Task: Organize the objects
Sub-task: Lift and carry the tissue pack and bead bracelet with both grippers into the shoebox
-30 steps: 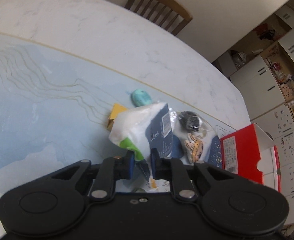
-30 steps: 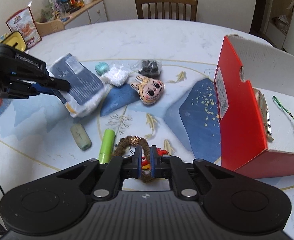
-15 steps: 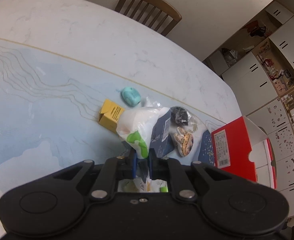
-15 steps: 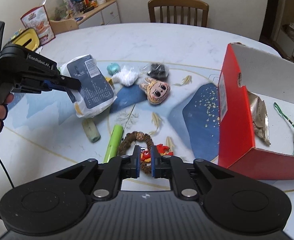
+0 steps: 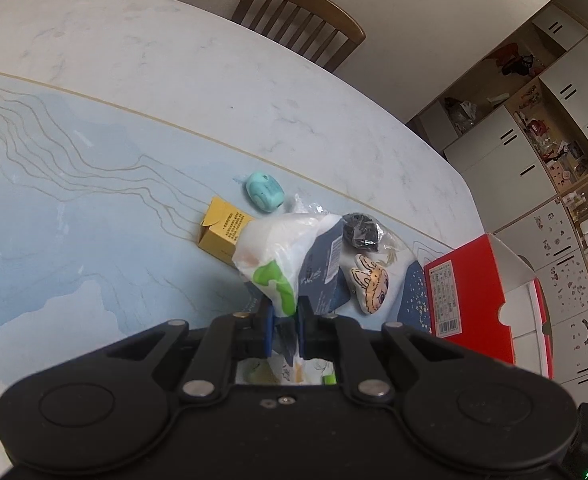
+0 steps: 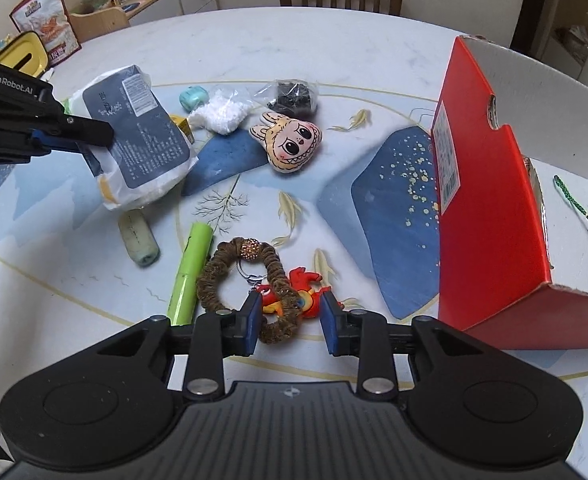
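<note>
Left claw [image 5: 285, 330] clamped on white snack bag [image 6: 142, 148] lifted above tabletop [image 6: 373, 60], right claw [image 6: 290, 322] spread wide around brown scrunchie [image 6: 250, 280] and red keychain figure [image 6: 299, 294], green tube [image 6: 190, 276] beside, red box [image 6: 489, 208] at right.

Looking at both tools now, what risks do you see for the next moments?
1. The left tool pinches the white bag only by one edge, so the hanging bag may slip out or swing.
2. The right tool is open around both the brown scrunchie and the red keychain, which overlap; closing may take both, or only one.
3. The red box has a tall wall; a low carry may hit it.
</note>
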`<state>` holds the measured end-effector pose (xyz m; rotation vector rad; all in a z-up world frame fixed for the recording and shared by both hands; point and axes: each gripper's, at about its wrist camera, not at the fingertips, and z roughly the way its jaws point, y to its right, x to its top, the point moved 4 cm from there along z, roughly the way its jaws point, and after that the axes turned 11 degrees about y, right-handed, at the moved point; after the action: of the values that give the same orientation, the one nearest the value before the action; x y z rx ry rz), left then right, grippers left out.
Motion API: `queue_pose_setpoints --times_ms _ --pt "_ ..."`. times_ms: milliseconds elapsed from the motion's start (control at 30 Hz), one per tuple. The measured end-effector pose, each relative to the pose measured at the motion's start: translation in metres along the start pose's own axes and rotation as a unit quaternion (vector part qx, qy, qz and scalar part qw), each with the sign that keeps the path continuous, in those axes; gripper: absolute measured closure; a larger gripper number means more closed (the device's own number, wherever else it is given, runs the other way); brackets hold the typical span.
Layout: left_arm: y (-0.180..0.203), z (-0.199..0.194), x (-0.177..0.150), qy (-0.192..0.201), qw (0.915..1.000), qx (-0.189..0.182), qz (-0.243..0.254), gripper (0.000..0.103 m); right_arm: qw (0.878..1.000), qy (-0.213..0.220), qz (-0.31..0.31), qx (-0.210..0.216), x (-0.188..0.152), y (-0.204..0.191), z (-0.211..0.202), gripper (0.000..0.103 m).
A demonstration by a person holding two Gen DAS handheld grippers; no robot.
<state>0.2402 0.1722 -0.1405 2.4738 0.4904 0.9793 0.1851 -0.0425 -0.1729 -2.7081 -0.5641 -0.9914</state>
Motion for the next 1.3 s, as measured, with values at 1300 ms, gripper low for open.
queue_pose_setpoints --times_ms 1300 --pt "0.129 -0.034 0.008 -0.052 0.987 -0.129 0.08 0.094 0.982 0.17 0.072 -0.032 0.101 0.098 -0.144 0.098"
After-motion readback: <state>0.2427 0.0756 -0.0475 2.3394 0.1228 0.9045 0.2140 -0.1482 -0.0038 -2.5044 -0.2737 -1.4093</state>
